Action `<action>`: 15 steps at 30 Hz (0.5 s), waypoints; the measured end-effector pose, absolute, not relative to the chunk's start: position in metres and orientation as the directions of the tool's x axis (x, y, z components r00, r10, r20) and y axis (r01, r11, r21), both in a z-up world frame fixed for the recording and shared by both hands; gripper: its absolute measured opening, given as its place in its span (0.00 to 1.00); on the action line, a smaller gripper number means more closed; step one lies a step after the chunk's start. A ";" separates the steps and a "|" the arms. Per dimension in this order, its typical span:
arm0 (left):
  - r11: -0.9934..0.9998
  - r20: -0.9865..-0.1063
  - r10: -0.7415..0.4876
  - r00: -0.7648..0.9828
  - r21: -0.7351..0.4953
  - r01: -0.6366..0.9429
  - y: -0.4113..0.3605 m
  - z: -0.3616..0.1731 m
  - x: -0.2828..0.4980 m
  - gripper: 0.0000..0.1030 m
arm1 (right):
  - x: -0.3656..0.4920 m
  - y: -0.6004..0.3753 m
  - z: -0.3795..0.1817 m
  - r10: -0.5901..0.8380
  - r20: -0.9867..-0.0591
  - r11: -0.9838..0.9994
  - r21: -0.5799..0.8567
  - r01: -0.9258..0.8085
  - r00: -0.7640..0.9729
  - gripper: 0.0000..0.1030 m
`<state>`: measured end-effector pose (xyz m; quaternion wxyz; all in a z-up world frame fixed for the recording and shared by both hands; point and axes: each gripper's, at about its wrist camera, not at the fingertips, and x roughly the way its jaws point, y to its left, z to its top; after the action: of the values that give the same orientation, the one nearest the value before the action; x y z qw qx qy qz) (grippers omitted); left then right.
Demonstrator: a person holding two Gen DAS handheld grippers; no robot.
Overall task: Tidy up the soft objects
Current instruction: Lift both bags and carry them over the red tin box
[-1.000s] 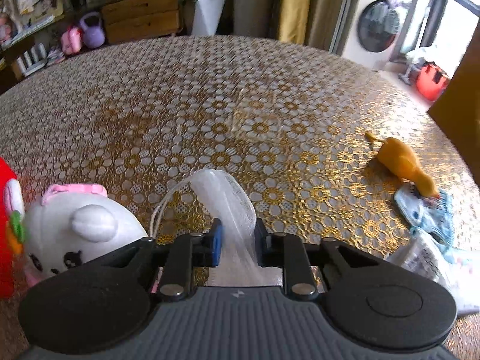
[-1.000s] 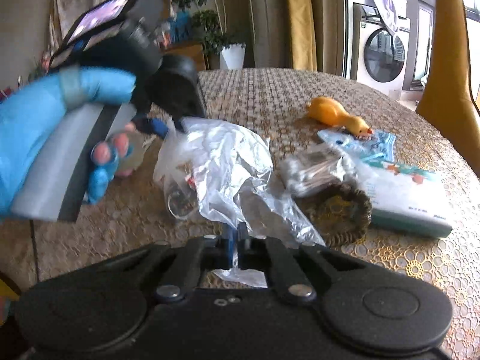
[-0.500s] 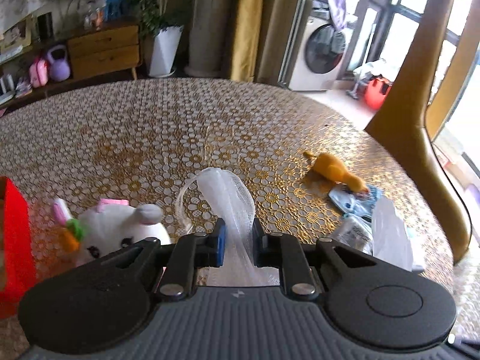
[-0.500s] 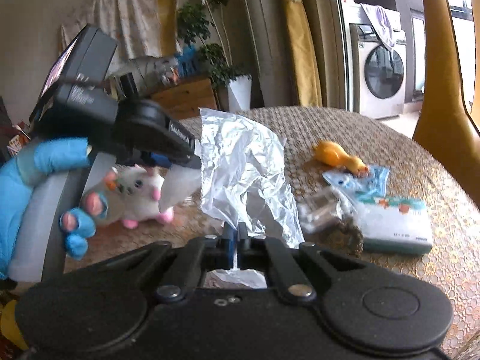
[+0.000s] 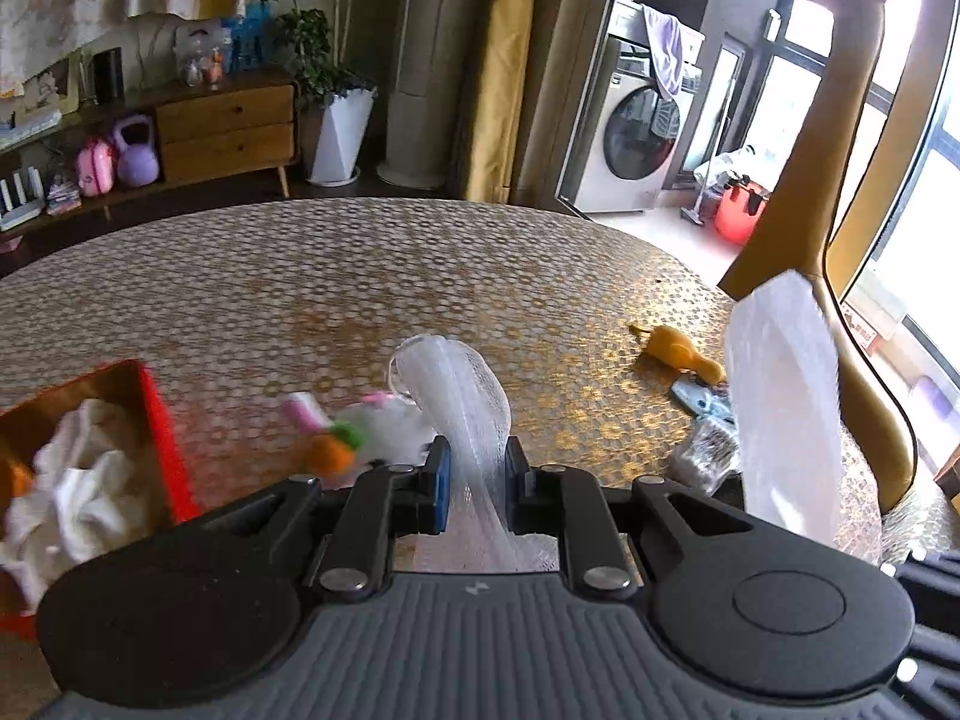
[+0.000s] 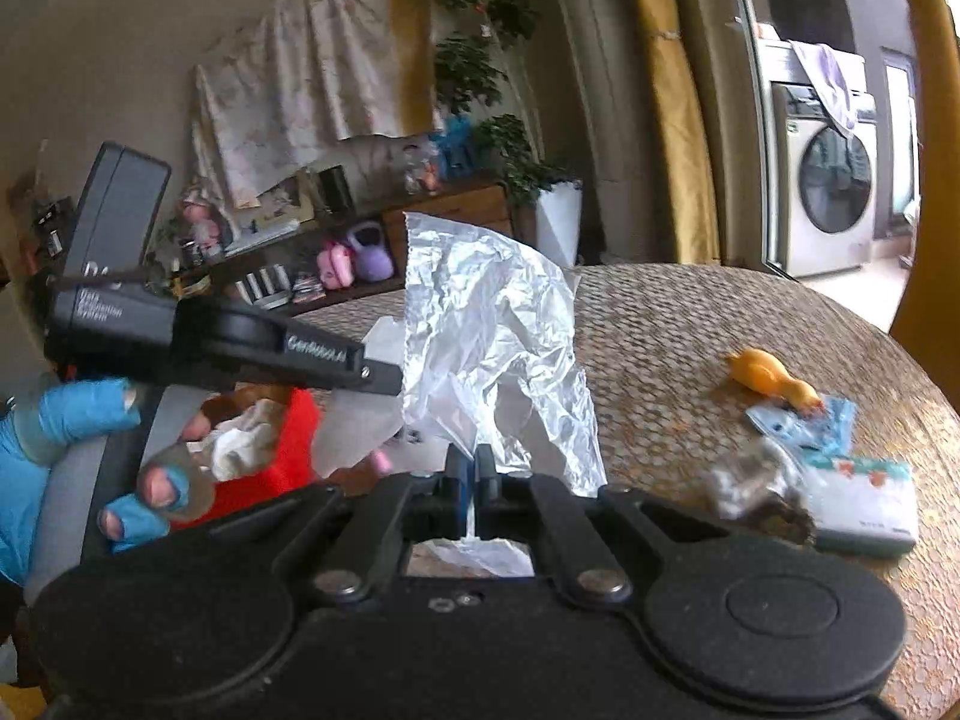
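Observation:
My left gripper (image 5: 477, 465) is shut on a white mesh bag (image 5: 462, 402), which loops up between its blue pads above the table. Below it a white plush toy (image 5: 384, 423) with a carrot shows blurred. My right gripper (image 6: 471, 471) is shut on a crinkly clear plastic bag (image 6: 492, 336), held up in the air; the same plastic bag (image 5: 780, 408) shows at the right in the left wrist view. In the right wrist view the left gripper (image 6: 378, 373) reaches in from the left, held by a blue-gloved hand (image 6: 66, 426).
A red box (image 5: 159, 420) with white cloths stands at the left. On the round patterned table (image 5: 360, 276) lie a yellow duck toy (image 6: 771, 378), a blue packet (image 6: 804, 420), a tissue pack (image 6: 864, 504) and a small wrapped bundle (image 6: 750, 483). A yellow chair back (image 5: 840, 210) rises at the right.
Both grippers have risen, carrying the mesh bag and the plastic bag up off the table. The red box has come into view on the left.

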<state>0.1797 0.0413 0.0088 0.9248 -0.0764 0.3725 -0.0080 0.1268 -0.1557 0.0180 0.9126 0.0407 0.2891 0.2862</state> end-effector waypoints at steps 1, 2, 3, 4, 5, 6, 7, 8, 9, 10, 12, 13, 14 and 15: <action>0.988 -0.688 -0.067 0.723 -0.147 -0.048 0.050 0.011 0.175 0.16 | 0.125 -0.150 0.021 0.553 -0.502 0.828 0.237 -0.509 0.665 0.02; 0.987 -0.688 -0.064 0.723 -0.148 -0.054 0.057 0.012 0.171 0.16 | 0.124 -0.145 0.024 0.559 -0.501 0.823 0.235 -0.517 0.661 0.02; 0.987 -0.688 -0.059 0.723 -0.149 -0.060 0.064 0.014 0.167 0.16 | 0.124 -0.140 0.025 0.565 -0.500 0.818 0.235 -0.525 0.656 0.02; 0.987 -0.689 -0.052 0.723 -0.148 -0.070 0.072 0.015 0.163 0.16 | 0.122 -0.134 0.027 0.573 -0.500 0.812 0.236 -0.534 0.649 0.02; 0.986 -0.689 -0.046 0.724 -0.147 -0.078 0.081 0.016 0.159 0.16 | 0.122 -0.128 0.029 0.580 -0.500 0.806 0.237 -0.542 0.643 0.02; 0.986 -0.687 -0.038 0.725 -0.145 -0.086 0.089 0.017 0.155 0.17 | 0.123 -0.123 0.031 0.586 -0.500 0.801 0.239 -0.549 0.637 0.02; 0.985 -0.686 -0.031 0.727 -0.143 -0.093 0.096 0.019 0.152 0.17 | 0.123 -0.117 0.032 0.595 -0.500 0.794 0.242 -0.558 0.629 0.02; 0.985 -0.685 -0.021 0.728 -0.140 -0.103 0.104 0.020 0.149 0.17 | 0.123 -0.110 0.033 0.604 -0.501 0.786 0.245 -0.567 0.620 0.02; 0.984 -0.684 -0.015 0.730 -0.139 -0.111 0.111 0.022 0.145 0.17 | 0.122 -0.104 0.035 0.610 -0.502 0.781 0.247 -0.574 0.613 0.02; 0.983 -0.682 -0.007 0.731 -0.139 -0.120 0.120 0.023 0.142 0.16 | 0.122 -0.097 0.036 0.618 -0.503 0.773 0.249 -0.584 0.604 0.02; 0.981 -0.679 0.009 0.734 -0.136 -0.138 0.134 0.026 0.136 0.16 | 0.124 -0.081 0.038 0.635 -0.507 0.756 0.253 -0.603 0.584 0.02; 0.980 -0.677 0.018 0.736 -0.133 -0.147 0.141 0.027 0.133 0.17 | 0.125 -0.075 0.039 0.640 -0.508 0.750 0.253 -0.611 0.576 0.02; 0.979 -0.676 0.025 0.736 -0.131 -0.155 0.148 0.028 0.130 0.16 | 0.126 -0.067 0.039 0.647 -0.510 0.742 0.254 -0.620 0.567 0.02; 0.978 -0.676 0.034 0.736 -0.130 -0.165 0.156 0.028 0.127 0.16 | 0.127 -0.059 0.039 0.654 -0.512 0.735 0.256 -0.628 0.557 0.02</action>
<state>0.1273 0.1563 0.0284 0.9272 -0.0911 0.3593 0.0537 0.1267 -0.0592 0.0389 0.8819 0.0217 0.2993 0.3635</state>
